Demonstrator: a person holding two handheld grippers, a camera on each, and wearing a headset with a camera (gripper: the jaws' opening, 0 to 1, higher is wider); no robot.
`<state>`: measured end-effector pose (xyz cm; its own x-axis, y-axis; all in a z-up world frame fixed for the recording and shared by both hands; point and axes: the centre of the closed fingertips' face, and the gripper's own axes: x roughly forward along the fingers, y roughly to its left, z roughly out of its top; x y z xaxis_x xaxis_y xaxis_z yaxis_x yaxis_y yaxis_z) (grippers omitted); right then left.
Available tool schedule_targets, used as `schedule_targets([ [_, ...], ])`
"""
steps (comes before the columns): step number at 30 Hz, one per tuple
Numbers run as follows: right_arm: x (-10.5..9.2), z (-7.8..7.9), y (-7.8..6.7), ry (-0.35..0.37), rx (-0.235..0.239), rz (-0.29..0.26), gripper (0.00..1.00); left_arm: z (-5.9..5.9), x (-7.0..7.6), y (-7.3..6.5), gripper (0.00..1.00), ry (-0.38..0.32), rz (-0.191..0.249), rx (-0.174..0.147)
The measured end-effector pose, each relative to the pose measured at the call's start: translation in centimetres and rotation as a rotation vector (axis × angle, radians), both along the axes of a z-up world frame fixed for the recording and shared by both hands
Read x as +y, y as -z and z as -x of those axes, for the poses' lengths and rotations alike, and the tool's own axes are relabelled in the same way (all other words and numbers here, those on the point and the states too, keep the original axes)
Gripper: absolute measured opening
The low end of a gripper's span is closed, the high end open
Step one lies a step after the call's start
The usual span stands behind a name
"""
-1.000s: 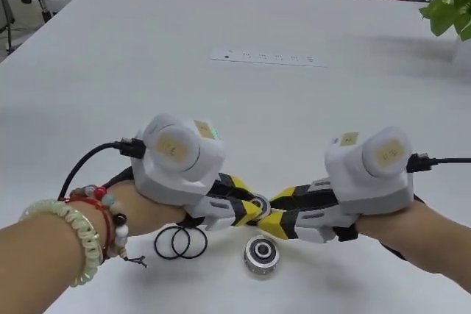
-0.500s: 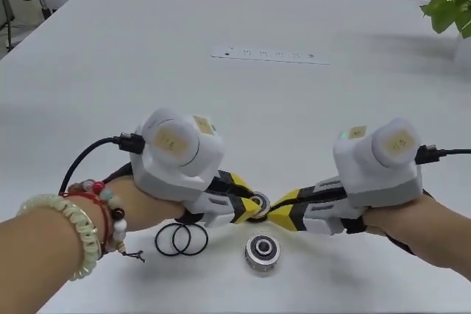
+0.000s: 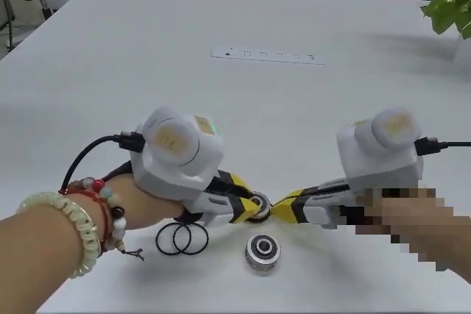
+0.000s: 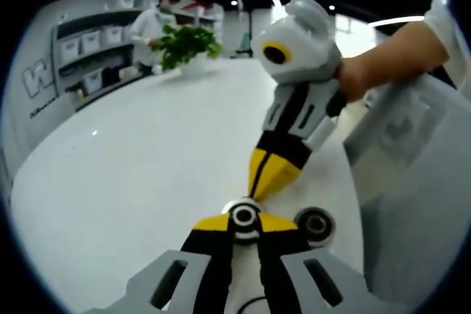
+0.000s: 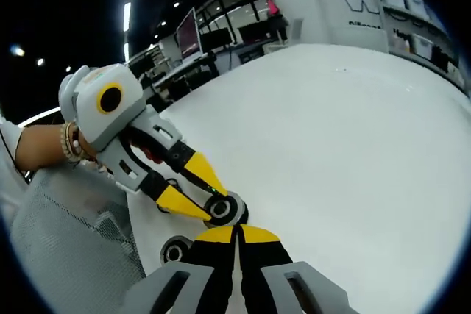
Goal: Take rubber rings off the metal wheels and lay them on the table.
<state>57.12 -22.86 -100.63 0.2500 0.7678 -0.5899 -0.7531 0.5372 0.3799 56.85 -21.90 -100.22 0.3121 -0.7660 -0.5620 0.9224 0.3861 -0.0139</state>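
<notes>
Two thin black rubber rings [image 3: 190, 240] lie flat.

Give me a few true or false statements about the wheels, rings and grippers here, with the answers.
1. The left gripper holds a wheel between its jaws. True.
2. Two rubber rings lie on the table. True.
3. The right gripper is wide open. False: its jaws are together, tips at the held wheel.
4. The second wheel sits on top of the rings. False: it lies beside them, apart.
</notes>
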Motion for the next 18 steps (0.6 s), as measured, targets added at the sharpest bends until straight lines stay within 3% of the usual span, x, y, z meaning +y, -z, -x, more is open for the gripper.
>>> schedule_targets([
  [1, -0.5, -0.1, 0.3, 0.006, 0.024, 0.021, 0.00, 0.0, 0.0, 0.0, 0.12, -0.001, -0.001, -0.001],
  [6, -0.1, 0.0, -0.2, -0.004, 0.020, 0.008, 0.00, 0.0, 0.0, 0.0, 0.12, 0.002, -0.002, -0.005],
  [9, 0.1, 0.2, -0.1, -0.028, -0.007, 0.045, 0.00, 0.0, -0.1, 0.0, 0.12, 0.009, -0.014, -0.016],
  [15, 0.5, 0.4, -0.4, -0.052, -0.026, 0.042, 0.00, 0.0, 0.0, 0.0, 0.12, 0.012, -0.014, -0.019],
  [17, 1.3, 0.7, -1.2, -0.067, -0.022, -0.003, 0.00, 0.0, -0.1, 0.0, 0.12, 0.014, -0.014, -0.021],
  [18, 2.4, 0.9, -2.4, -0.079, -0.027, -0.081, 0.00, 0.0, -0.1, 0.0, 0.12, 0.014, -0.013, -0.020],
])
